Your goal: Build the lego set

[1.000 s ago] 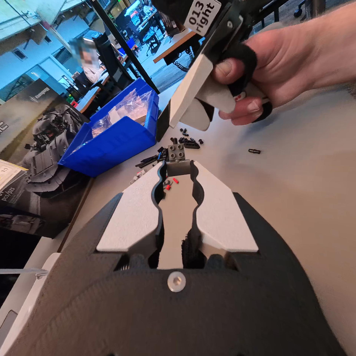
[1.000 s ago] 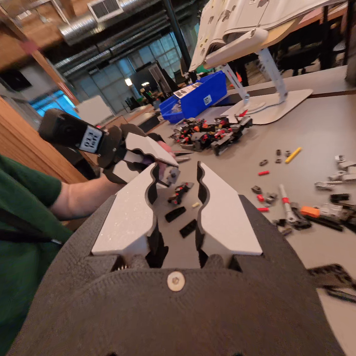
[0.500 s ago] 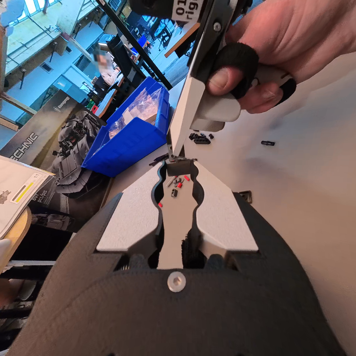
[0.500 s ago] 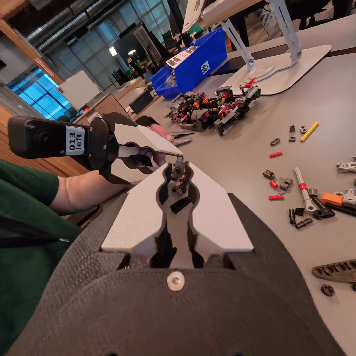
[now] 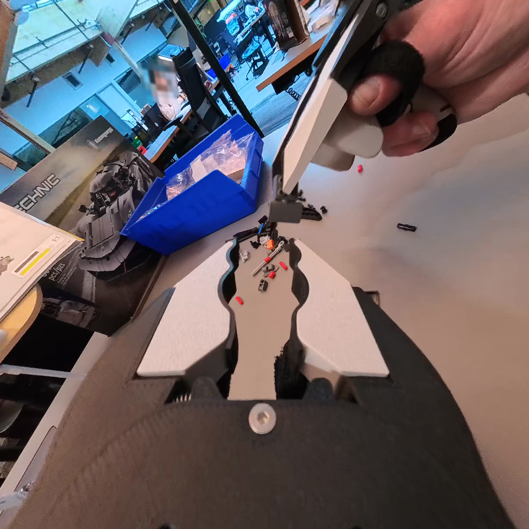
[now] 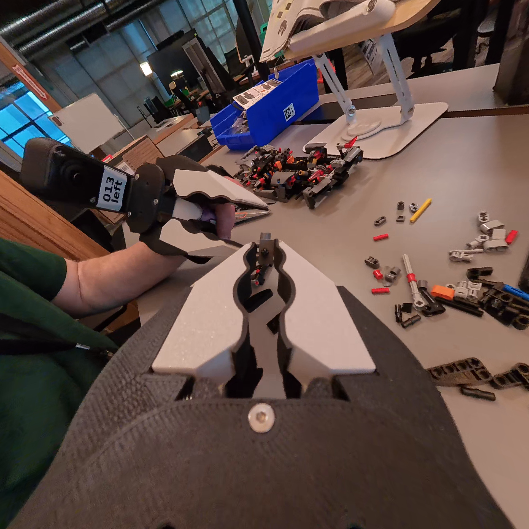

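Blue bin (image 5: 200, 200), grey brick (image 5: 284, 211)

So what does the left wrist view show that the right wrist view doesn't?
Only the left wrist view: the printed set box beside the table and clear bags inside a blue bin.

Only the right wrist view: the partly built model, the white stand behind it, the yellow axle and grey connectors.

Both: the right gripper shut on the small grey piece, the left gripper open and empty, and the loose red pins and grey axle on the table.
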`<move>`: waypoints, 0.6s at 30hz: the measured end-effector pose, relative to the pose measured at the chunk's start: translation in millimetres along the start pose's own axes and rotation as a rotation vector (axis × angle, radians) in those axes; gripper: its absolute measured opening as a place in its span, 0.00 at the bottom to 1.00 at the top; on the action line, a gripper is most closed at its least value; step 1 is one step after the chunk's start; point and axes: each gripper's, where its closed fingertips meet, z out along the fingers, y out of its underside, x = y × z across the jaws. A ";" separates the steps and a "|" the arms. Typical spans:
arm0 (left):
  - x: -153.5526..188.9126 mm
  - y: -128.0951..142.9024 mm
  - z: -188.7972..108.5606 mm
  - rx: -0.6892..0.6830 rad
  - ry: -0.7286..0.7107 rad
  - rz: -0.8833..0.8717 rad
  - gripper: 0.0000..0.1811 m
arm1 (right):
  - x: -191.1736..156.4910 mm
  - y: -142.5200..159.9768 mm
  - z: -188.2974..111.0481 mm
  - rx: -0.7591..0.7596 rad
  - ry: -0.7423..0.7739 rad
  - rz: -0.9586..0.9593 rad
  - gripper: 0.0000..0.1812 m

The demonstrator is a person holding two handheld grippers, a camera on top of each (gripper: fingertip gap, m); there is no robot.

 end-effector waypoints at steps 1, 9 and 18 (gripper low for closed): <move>-1.8 1.5 0.1 -0.008 -0.010 -0.001 0.18 | 0.4 0.6 -2.3 -0.004 0.008 -0.010 0.05; -22.8 16.0 -0.5 -0.055 -0.094 -0.067 0.15 | 25.8 55.7 -14.7 -0.411 0.360 -0.586 0.06; -22.0 21.4 2.5 -0.074 -0.091 -0.061 0.14 | 32.2 108.1 -8.5 -0.698 0.468 -0.959 0.06</move>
